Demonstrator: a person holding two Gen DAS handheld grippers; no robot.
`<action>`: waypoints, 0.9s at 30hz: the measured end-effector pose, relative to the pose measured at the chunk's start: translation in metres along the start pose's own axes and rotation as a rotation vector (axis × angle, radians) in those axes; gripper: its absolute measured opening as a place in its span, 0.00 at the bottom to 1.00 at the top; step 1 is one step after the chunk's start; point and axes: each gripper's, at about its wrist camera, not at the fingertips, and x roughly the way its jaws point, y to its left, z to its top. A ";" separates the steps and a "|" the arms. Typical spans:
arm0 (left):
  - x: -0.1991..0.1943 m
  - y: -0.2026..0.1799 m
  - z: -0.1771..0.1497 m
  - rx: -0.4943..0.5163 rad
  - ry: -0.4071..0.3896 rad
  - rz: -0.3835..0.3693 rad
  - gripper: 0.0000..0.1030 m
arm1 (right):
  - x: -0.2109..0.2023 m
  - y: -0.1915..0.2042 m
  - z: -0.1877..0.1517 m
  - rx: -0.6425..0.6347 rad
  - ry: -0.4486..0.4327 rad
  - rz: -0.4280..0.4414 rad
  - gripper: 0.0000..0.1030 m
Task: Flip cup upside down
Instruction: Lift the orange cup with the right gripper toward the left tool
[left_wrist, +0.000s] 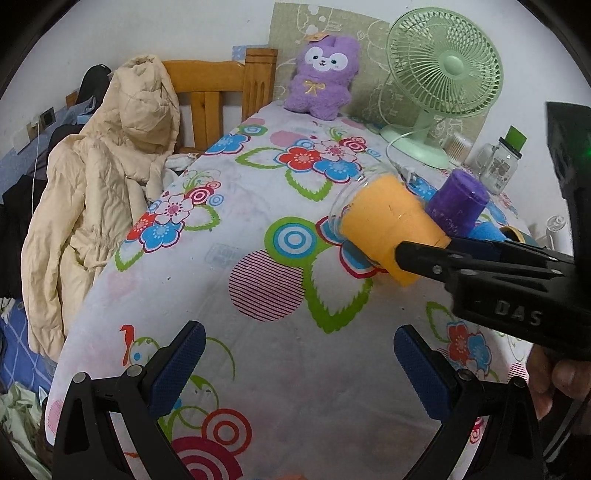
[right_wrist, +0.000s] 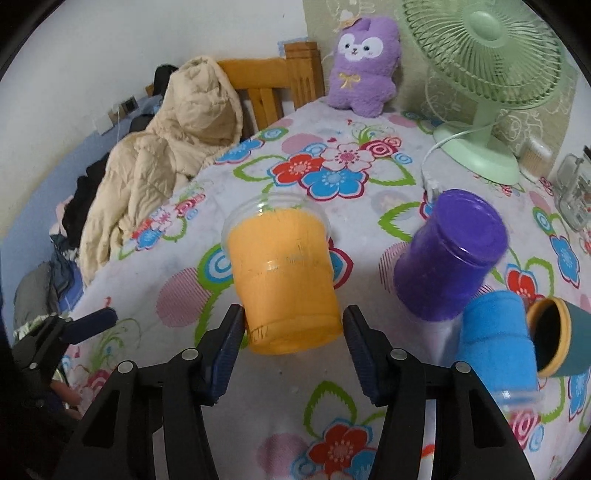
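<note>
Right tool (right_wrist: 293, 345) jaws spread, straddling base of orange cup (right_wrist: 284, 280), pads just beside it; contact unclear. Cup tilted, clear rim pointing away toward the far tabletop (right_wrist: 369, 229). Left tool (left_wrist: 299, 365) open, holding nothing, above the floral cloth. Purple cup (right_wrist: 450, 254), blue cup (right_wrist: 498, 343), 1 teal cup (right_wrist: 554, 332) lie right of it. Fan (right_wrist: 480, 74) and plush (right_wrist: 364, 59) behind.

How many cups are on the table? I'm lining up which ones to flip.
4: the orange cup between the right tongs, the purple cup to its right, then the blue cup and the teal cup. Others may sit out of view.
</note>
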 end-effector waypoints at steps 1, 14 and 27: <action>-0.002 0.000 0.000 0.000 -0.004 -0.002 1.00 | -0.005 0.000 -0.002 0.002 -0.009 0.002 0.56; -0.034 -0.010 -0.017 0.030 -0.036 -0.020 1.00 | -0.036 0.005 -0.033 0.012 -0.010 0.018 0.56; -0.053 -0.004 -0.026 0.022 -0.058 -0.023 1.00 | -0.096 0.002 -0.056 0.079 -0.127 0.040 0.55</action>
